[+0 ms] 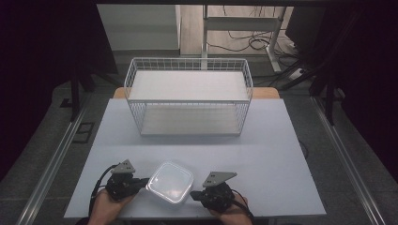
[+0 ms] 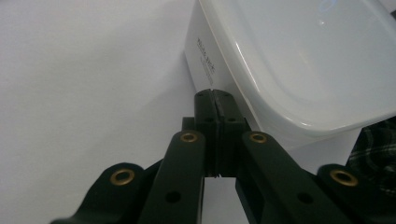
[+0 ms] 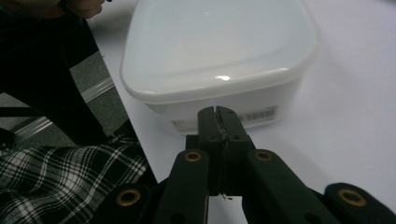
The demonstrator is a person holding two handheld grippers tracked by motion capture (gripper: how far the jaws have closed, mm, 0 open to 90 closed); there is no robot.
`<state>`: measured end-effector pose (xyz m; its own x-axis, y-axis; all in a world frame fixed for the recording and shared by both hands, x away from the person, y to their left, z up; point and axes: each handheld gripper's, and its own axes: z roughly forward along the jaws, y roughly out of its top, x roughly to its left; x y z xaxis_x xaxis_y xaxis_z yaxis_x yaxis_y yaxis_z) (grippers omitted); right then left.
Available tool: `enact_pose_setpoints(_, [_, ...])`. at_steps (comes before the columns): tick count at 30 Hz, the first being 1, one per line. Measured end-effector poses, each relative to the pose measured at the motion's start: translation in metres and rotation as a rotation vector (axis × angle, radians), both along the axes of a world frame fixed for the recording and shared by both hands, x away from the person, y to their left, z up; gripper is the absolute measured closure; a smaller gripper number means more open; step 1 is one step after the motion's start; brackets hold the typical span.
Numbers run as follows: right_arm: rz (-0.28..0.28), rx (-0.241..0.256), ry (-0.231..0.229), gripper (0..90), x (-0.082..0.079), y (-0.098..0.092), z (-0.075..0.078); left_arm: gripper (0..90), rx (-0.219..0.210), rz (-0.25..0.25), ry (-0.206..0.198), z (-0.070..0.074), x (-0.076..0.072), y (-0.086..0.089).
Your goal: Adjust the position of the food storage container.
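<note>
A lidded white plastic box (image 1: 170, 181) sits at the near edge of the pale tabletop (image 1: 263, 154), between the two tongs; the left tongs (image 1: 146, 180) press against its left side and the right tongs (image 1: 193, 196) against its near right corner; from above the tips are too small and dark to read; in the left gripper view the left tongs (image 2: 214, 95) show their jaws shut tight together with nothing between them, the tips touching the box wall (image 2: 205, 60) just below the lid's overhang; in the right gripper view the right tongs (image 3: 217, 113) are likewise closed flat on themselves, nosed up to the box (image 3: 219, 56) beside a printed label (the print is too blurred to make out); what is in the box I cannot tell, the lid being cloudy; a checked sleeve (image 3: 60, 177) is cut off at the lower edge; farther back stands a white wire basket (image 1: 187, 96), well apart from the box; the room around the tabletop is lost in darkness.
</note>
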<state>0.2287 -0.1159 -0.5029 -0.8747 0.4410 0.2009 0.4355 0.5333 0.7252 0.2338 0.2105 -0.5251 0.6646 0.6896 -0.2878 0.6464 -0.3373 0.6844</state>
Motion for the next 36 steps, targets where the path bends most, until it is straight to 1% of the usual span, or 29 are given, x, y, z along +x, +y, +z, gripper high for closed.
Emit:
enact_pose_setpoints(1, [0.0,0.002,0.005,89.0,-0.001,0.002,-0.001,89.8,-0.006,-0.003,0.004,0.0,0.0,0.0])
enact_pose_setpoints(3, [-0.001,0.0,0.013,89.0,0.0,0.004,-0.002,89.9,0.003,0.003,0.006,0.0,0.0,-0.003])
enact_pose_setpoints(4, [-0.014,0.002,0.015,89.0,0.001,0.002,-0.002,89.8,0.002,0.007,0.007,0.001,0.0,-0.004])
enact_pose_setpoints(6, [-0.024,0.006,0.02,89.0,0.003,0.0,-0.002,89.9,-0.013,0.003,0.017,0.001,0.0,-0.005])
enact_pose_setpoints(8, [-0.044,0.002,0.014,89.0,0.006,-0.004,-0.002,89.9,-0.024,0.002,0.025,0.001,0.001,-0.008])
enact_pose_setpoints(11, [-0.082,0.001,0.01,89.1,0.012,-0.011,-0.001,89.9,-0.017,-0.003,0.029,0.001,0.003,-0.016])
enact_pose_setpoints(13, [-0.102,-0.006,-0.001,89.2,0.015,-0.015,0.0,89.9,-0.016,-0.006,0.031,0.002,0.006,-0.022])
enact_pose_setpoints(18, [-0.16,-0.016,-0.007,89.2,0.026,-0.028,0.0,89.9,-0.019,-0.014,0.031,0.002,0.014,-0.037])
enact_pose_setpoints(19, [-0.178,-0.019,-0.01,89.2,0.03,-0.032,0.001,89.9,-0.021,-0.015,0.032,0.002,0.015,-0.039])
enact_pose_setpoints(20, [-0.178,-0.019,-0.01,89.2,0.03,-0.032,0.001,89.9,-0.02,-0.017,0.031,0.002,0.017,-0.041])
enact_pose_setpoints(26, [-0.218,-0.019,-0.021,89.2,0.042,-0.042,0.002,89.9,-0.018,-0.02,0.032,0.001,0.032,-0.053])
enact_pose_setpoints(29, [-0.234,-0.027,-0.024,89.2,0.048,-0.047,0.002,89.9,-0.016,-0.02,0.029,0.002,0.041,-0.06])
enact_pose_setpoints(33, [-0.253,-0.028,-0.028,89.2,0.056,-0.052,0.003,89.9,-0.006,-0.015,0.019,0.003,0.05,-0.067])
enact_pose_setpoints(36, [-0.255,-0.049,-0.046,89.2,0.064,-0.054,0.002,89.9,-0.013,-0.021,0.015,0.004,0.054,-0.068])
